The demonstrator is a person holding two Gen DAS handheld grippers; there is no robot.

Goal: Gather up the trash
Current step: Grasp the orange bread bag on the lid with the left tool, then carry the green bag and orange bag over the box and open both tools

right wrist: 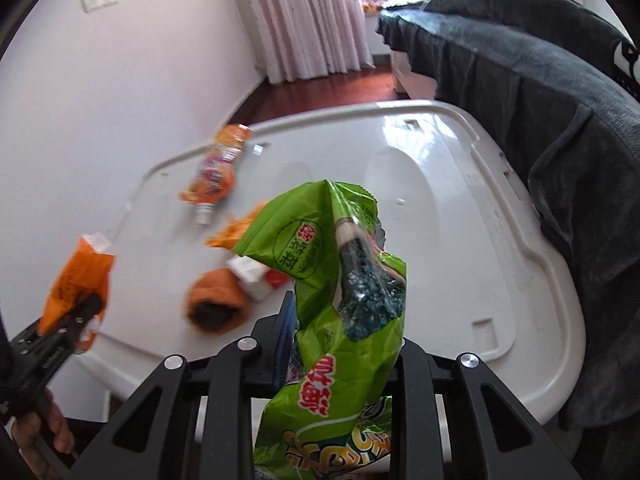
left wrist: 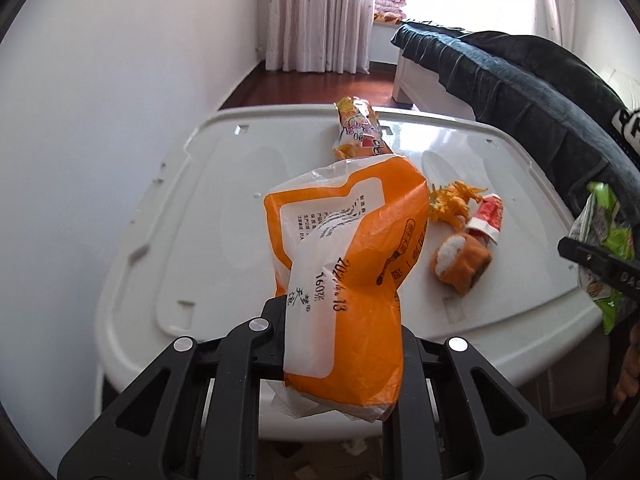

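Note:
My left gripper is shut on an orange and white plastic bag and holds it above the near edge of the white bin lid. My right gripper is shut on a green snack bag above the same lid. Each gripper shows in the other's view, the right and the left. On the lid lie an orange squeeze pouch, a red and white wrapper, an orange shredded piece and an orange plush piece.
A dark blanket drapes over a white bed at the right, touching the lid's right side. A white wall is on the left. Curtains and wood floor lie behind the lid.

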